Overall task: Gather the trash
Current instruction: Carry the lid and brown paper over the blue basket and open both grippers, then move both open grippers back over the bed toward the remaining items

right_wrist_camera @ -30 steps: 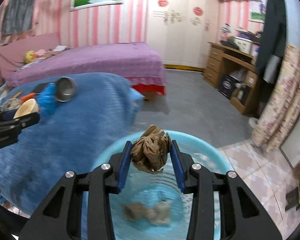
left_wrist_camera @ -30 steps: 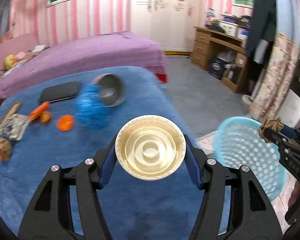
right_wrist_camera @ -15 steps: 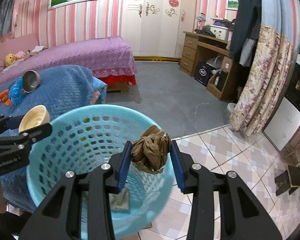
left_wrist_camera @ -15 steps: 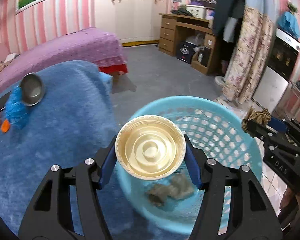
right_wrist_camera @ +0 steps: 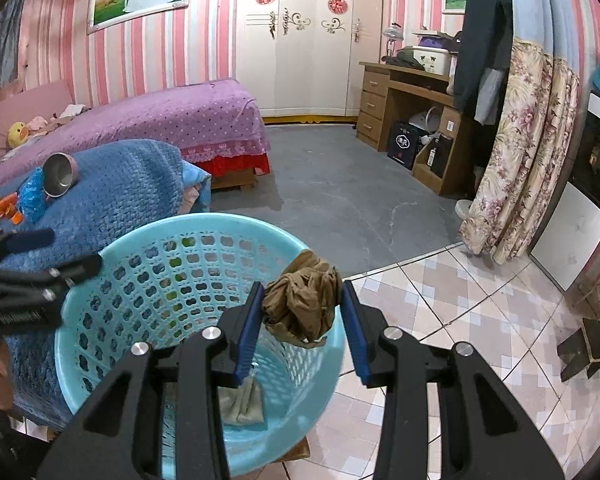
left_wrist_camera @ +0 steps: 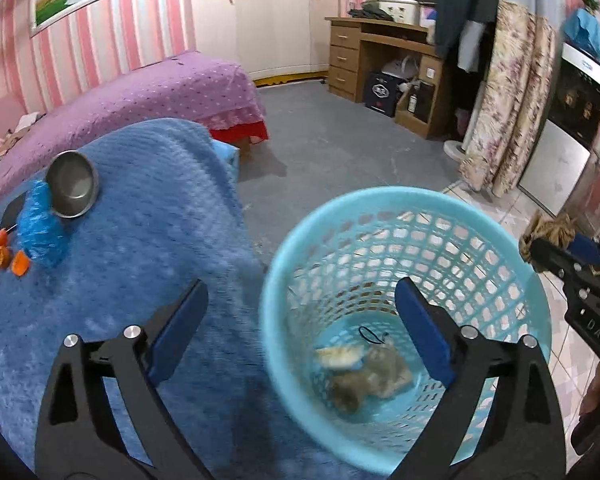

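Observation:
A light blue plastic basket [left_wrist_camera: 404, 208] stands on the floor beside the blue-covered table; it also shows in the right wrist view [right_wrist_camera: 204, 236]. My left gripper [left_wrist_camera: 300, 324] is open and empty above the basket's near rim. A cream paper cup [left_wrist_camera: 338, 356] lies blurred at the basket's bottom among brown crumpled trash [left_wrist_camera: 364, 384]. My right gripper [right_wrist_camera: 302, 320] is shut on a brown crumpled wad [right_wrist_camera: 304, 304], held over the basket's right rim. That wad also shows in the left wrist view [left_wrist_camera: 548, 232].
The blue-covered table [left_wrist_camera: 148, 216] holds a metal bowl [left_wrist_camera: 72, 190], a blue crumpled bag [left_wrist_camera: 40, 236] and orange scraps [left_wrist_camera: 4, 256]. A purple bed [right_wrist_camera: 160, 116] stands behind. A wooden desk [right_wrist_camera: 404, 108] and floral curtain [right_wrist_camera: 520, 152] are at right.
My left gripper has opened and let go of the cream cup, which has dropped into the basket. My right gripper still holds the brown wad over the basket's rim.

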Demonstrator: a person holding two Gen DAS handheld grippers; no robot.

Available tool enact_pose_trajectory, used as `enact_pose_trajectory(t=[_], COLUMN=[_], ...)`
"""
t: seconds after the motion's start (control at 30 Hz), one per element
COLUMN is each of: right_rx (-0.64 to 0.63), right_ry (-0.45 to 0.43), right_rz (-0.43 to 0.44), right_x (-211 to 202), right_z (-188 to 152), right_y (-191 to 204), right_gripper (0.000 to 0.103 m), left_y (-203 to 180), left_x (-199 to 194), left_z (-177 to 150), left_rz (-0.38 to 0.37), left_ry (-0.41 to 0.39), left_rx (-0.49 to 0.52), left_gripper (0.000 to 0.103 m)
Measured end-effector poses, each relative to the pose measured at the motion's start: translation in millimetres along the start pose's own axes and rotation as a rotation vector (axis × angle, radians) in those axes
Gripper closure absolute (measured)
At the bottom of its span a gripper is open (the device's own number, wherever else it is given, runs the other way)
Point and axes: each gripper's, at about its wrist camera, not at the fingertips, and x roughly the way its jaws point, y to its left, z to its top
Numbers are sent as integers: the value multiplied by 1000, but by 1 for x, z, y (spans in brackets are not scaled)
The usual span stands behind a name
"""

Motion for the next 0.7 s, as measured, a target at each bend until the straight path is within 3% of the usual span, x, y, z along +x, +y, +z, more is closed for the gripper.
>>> enact_pose_trajectory(t=[0.33, 0.43, 0.5, 0.7], right_rx=[-4, -12, -7, -9], right_ry=[3, 5, 8, 13], right_rz=[17, 0, -10, -23], right_x=[10, 14, 16, 14], right_z=[10, 11, 10, 9], right_y=[30, 40, 44, 58], right_gripper=[64, 59, 23, 8], left_y=[61, 75, 84, 111], left_x=[-28, -37, -41, -52], left_z=[7, 5, 4, -1], left_rz=[63, 72, 80, 95], left_ry=[-48, -56, -57, -59], left_rx=[-68, -77, -81, -107], left_gripper=[7, 6, 6, 6])
